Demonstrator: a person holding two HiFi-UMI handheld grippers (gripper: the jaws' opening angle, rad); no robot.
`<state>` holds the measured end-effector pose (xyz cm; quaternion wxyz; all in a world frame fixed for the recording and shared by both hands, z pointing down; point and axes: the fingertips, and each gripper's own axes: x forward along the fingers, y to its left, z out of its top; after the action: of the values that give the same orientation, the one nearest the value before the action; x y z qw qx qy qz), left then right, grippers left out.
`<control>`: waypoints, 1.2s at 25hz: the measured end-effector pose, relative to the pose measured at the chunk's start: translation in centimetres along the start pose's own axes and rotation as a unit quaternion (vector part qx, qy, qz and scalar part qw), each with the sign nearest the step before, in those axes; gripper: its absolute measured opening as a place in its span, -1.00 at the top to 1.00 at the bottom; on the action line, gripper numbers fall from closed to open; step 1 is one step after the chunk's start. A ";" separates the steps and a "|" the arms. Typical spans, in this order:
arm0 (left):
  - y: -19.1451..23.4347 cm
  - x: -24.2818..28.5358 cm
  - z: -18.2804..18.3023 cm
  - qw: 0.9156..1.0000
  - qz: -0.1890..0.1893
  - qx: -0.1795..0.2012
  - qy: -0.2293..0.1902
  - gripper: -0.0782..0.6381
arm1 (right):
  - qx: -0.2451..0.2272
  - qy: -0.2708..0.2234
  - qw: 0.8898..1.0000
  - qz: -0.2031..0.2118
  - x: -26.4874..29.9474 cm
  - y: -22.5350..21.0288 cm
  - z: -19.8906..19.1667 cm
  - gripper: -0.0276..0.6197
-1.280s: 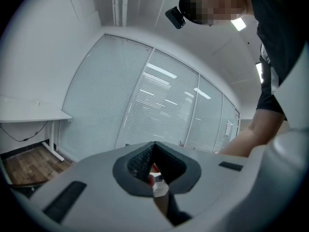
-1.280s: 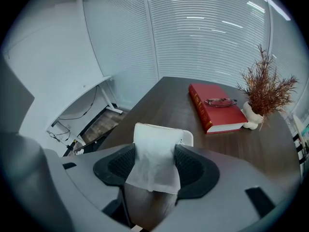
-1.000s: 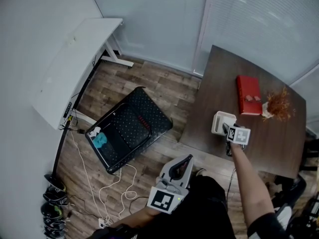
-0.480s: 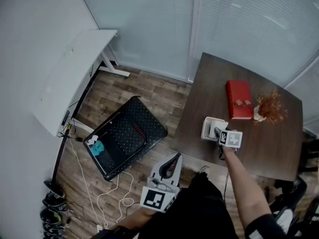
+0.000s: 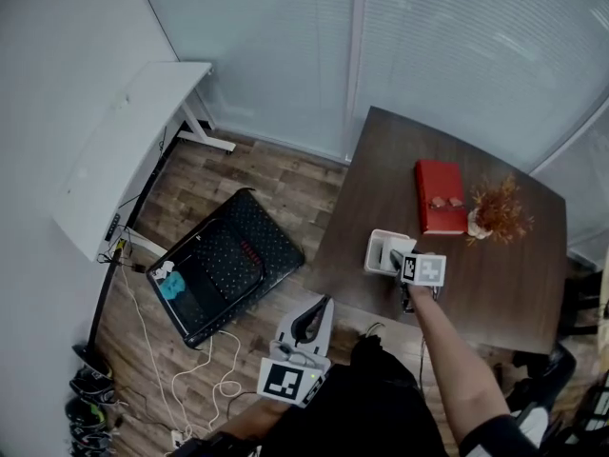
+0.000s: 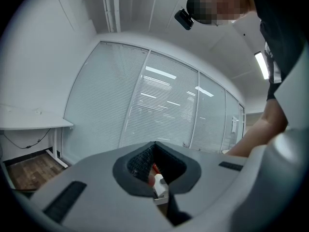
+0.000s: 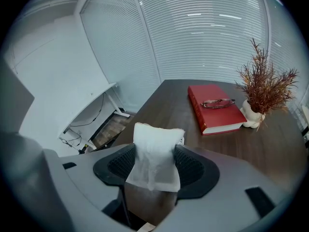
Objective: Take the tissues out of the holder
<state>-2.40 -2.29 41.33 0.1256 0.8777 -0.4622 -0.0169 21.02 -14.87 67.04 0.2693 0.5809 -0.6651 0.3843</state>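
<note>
A white tissue holder (image 5: 379,251) stands near the front edge of the dark wooden table (image 5: 495,284). My right gripper (image 5: 392,256) points down into it. In the right gripper view a folded white wad of tissues (image 7: 154,153) stands upright between the black pads, and the right gripper (image 7: 155,161) is shut on it. Only a sliver of the holder (image 7: 183,140) shows behind the tissues. My left gripper (image 5: 324,304) hangs off the table over the wooden floor. It points level with its tips together and holds nothing. In its own view the left gripper (image 6: 154,143) is shut.
A red book (image 5: 438,196) with glasses (image 7: 217,102) on it lies further back on the table. A dried plant in a small vase (image 5: 493,208) stands beside the book. A black walking pad (image 5: 224,265), cables (image 5: 214,388) and a white desk (image 5: 124,150) are to the left.
The head view has swung, so the table sits further left in the picture. My left gripper has drifted a little toward the table. The right gripper stays at the holder.
</note>
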 end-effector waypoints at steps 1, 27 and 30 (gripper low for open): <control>-0.5 0.3 -0.4 1.000 -0.002 0.000 0.003 0.79 | 0.007 0.001 1.000 0.001 -0.1 -0.4 0.2 0.09; -10.6 7.9 -3.0 0.996 0.085 0.009 -0.014 0.79 | -0.087 0.019 0.990 0.111 1.2 -1.3 1.8 0.08; -11.0 8.1 -3.0 0.996 0.092 0.013 -0.013 0.79 | -0.095 0.008 0.989 0.113 1.0 -1.1 1.8 0.08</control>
<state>11.55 -2.27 42.36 0.1095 0.8326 -0.5429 -0.0106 22.07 -16.99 67.06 0.2830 0.4707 -0.7580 0.3518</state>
